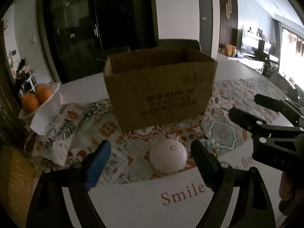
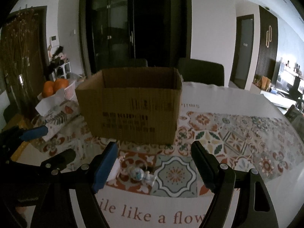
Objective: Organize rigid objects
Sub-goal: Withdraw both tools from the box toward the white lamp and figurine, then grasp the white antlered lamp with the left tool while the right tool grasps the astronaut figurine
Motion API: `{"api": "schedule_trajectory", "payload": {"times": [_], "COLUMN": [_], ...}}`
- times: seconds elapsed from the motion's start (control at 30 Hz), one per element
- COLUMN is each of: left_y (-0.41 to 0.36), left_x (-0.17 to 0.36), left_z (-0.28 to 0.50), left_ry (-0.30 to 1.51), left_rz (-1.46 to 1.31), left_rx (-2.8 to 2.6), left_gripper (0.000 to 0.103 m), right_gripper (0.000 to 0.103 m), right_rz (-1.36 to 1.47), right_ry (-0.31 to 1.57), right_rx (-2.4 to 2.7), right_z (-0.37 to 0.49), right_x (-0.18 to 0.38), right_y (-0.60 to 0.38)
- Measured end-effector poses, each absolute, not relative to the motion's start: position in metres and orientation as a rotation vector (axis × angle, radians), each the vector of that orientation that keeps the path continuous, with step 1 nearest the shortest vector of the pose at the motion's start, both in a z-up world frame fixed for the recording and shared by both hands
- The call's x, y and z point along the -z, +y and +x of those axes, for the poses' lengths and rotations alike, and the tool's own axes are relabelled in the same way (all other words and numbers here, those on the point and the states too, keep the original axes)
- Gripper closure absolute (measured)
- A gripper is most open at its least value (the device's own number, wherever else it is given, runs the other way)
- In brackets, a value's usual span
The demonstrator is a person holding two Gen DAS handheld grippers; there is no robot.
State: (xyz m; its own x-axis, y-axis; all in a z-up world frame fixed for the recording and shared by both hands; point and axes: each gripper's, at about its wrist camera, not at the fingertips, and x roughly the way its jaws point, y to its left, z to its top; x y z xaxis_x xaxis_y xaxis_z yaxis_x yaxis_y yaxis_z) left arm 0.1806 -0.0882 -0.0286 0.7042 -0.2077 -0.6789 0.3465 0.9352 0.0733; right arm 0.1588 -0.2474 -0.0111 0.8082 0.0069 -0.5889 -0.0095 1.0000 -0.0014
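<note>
An open cardboard box [image 1: 159,87] [image 2: 131,110] stands on the patterned cloth, behind both grippers. A white round puck-like object [image 1: 168,156] with a small button on top lies on the cloth just beyond my left gripper [image 1: 151,144], whose jaws stand open and apart from it. In the right wrist view a small blue-and-white ornament [image 2: 137,174] lies on the cloth under my right gripper [image 2: 154,144], open and holding nothing. The white object [image 2: 115,168] is mostly hidden there behind the blue pad. Each gripper appears in the other's view: right gripper [image 1: 244,104], left gripper [image 2: 59,140].
A white basket [image 1: 48,99] [image 2: 70,91] with oranges sits at the far left beside a white paper [image 1: 44,117]. The patterned cloth [image 2: 237,133] covers the table's middle; the white tabletop [image 1: 133,199] bears red lettering. Dark chairs [image 2: 201,71] stand behind the box.
</note>
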Motion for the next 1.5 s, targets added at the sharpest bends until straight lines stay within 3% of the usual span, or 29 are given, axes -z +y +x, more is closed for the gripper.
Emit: {"api": "schedule_trajectory", "payload": {"times": [0.8, 1.4, 1.5], "left_y": [-0.113, -0.122, -0.122], "left_x": [0.104, 0.126, 0.126], "left_z": [0.208, 0.227, 0.231], "left_ry": [0.895, 0.854, 0.861], "left_rz": [0.258, 0.332, 0.321], "left_rx": [0.433, 0.467, 0.490], "left_gripper": [0.017, 0.017, 0.021], "right_gripper": [0.023, 0.024, 0.025], "right_rz": [-0.017, -0.070, -0.049], "right_ry": [0.797, 0.884, 0.898], "right_rx": [-0.038, -0.144, -0.154], "right_z": [0.176, 0.206, 0.210], "right_x": [0.081, 0.104, 0.105], "right_y": [-0.257, -0.253, -0.253]}}
